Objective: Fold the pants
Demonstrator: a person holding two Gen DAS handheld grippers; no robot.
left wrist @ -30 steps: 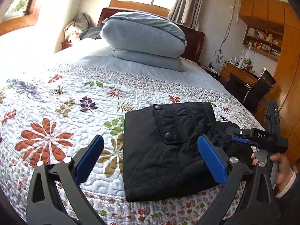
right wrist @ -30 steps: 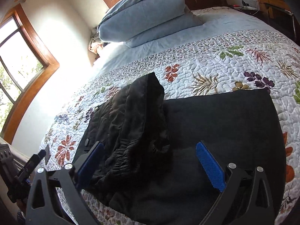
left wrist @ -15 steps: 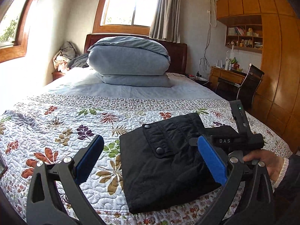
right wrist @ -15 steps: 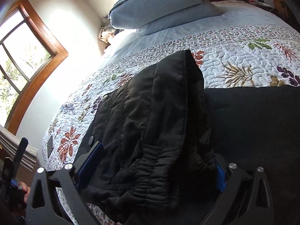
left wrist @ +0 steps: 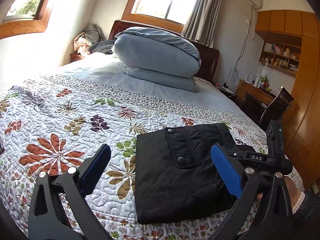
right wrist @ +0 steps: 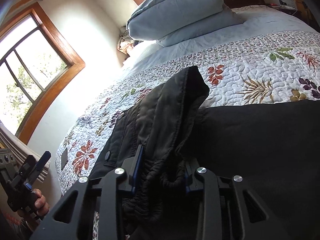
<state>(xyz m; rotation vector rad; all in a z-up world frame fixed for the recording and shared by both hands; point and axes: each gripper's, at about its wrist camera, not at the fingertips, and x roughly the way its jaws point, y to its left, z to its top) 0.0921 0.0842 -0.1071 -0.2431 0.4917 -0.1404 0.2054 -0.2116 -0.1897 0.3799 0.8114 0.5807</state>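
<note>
Black pants (left wrist: 180, 172) lie folded into a compact block on the floral quilt (left wrist: 60, 124), with a snap-button pocket flap on top. My left gripper (left wrist: 160, 172) is open and empty, hovering above the pants' near-left side. My right gripper (right wrist: 160, 172) is shut on the pants' bunched elastic waistband (right wrist: 166, 178) and lifts a ridge of fabric (right wrist: 180, 100). In the left wrist view the right gripper's body (left wrist: 260, 160) sits at the pants' right edge.
A folded blue duvet (left wrist: 156, 58) sits at the head of the bed. A desk and chair (left wrist: 276, 104) and wooden cabinets stand to the right. Windows (right wrist: 26, 74) are on the left wall. A small dark device (right wrist: 64, 158) lies on the quilt.
My right gripper moved in over the waistband and closed on it, raising the fabric. My left gripper stayed open; its view tilted and shifted a little.
</note>
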